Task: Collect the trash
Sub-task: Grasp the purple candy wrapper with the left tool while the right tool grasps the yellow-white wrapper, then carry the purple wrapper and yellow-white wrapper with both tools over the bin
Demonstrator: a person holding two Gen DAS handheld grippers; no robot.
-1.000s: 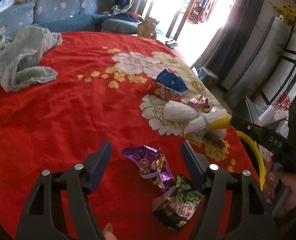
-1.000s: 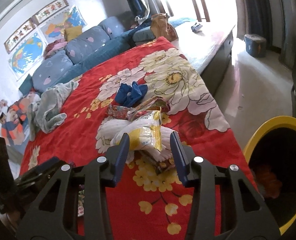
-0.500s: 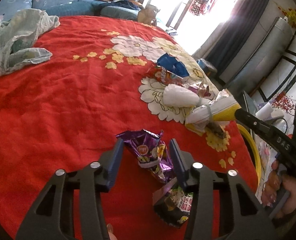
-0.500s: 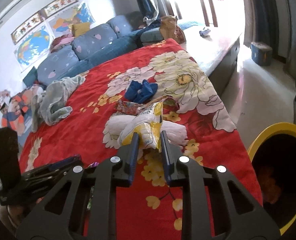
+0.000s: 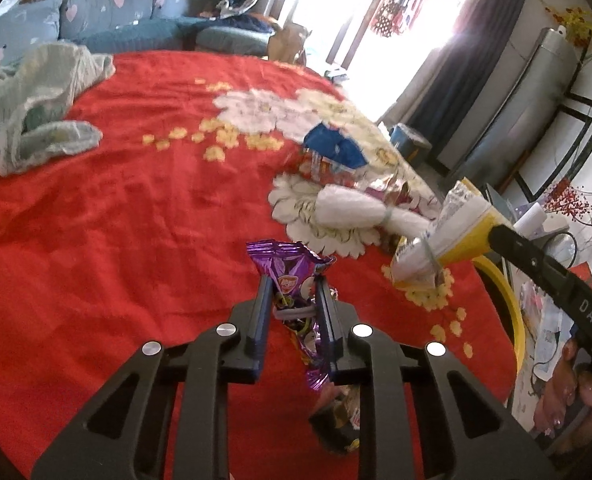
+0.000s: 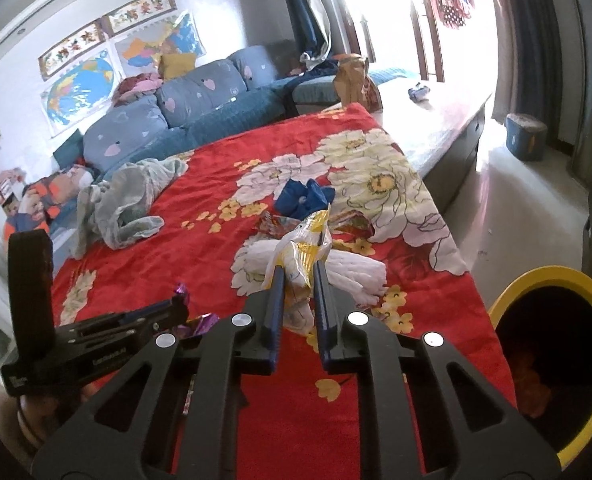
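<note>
My left gripper (image 5: 294, 286) is shut on a purple snack wrapper (image 5: 286, 266), held just above the red flowered blanket (image 5: 136, 220). A dark green snack bag (image 5: 337, 424) lies below it. My right gripper (image 6: 299, 276) is shut on a yellow-and-white snack bag (image 6: 305, 250), lifted off the blanket; it also shows in the left wrist view (image 5: 447, 236). A white plastic bag (image 6: 351, 270), a red wrapper (image 6: 280, 224) and a blue wrapper (image 6: 301, 196) lie on the blanket beyond. The yellow-rimmed bin (image 6: 551, 352) stands at the right beside the bed.
A crumpled pale green cloth (image 5: 36, 100) lies at the blanket's far left. A blue sofa (image 6: 200, 96) runs behind the bed. A blue bucket (image 6: 525, 136) stands on the floor by the curtains. The bed's right edge drops to the floor near the bin.
Both grippers have closed: the left on the purple wrapper, the right on the yellow-and-white bag. Both wrappers are now lifted a little off the blanket.
</note>
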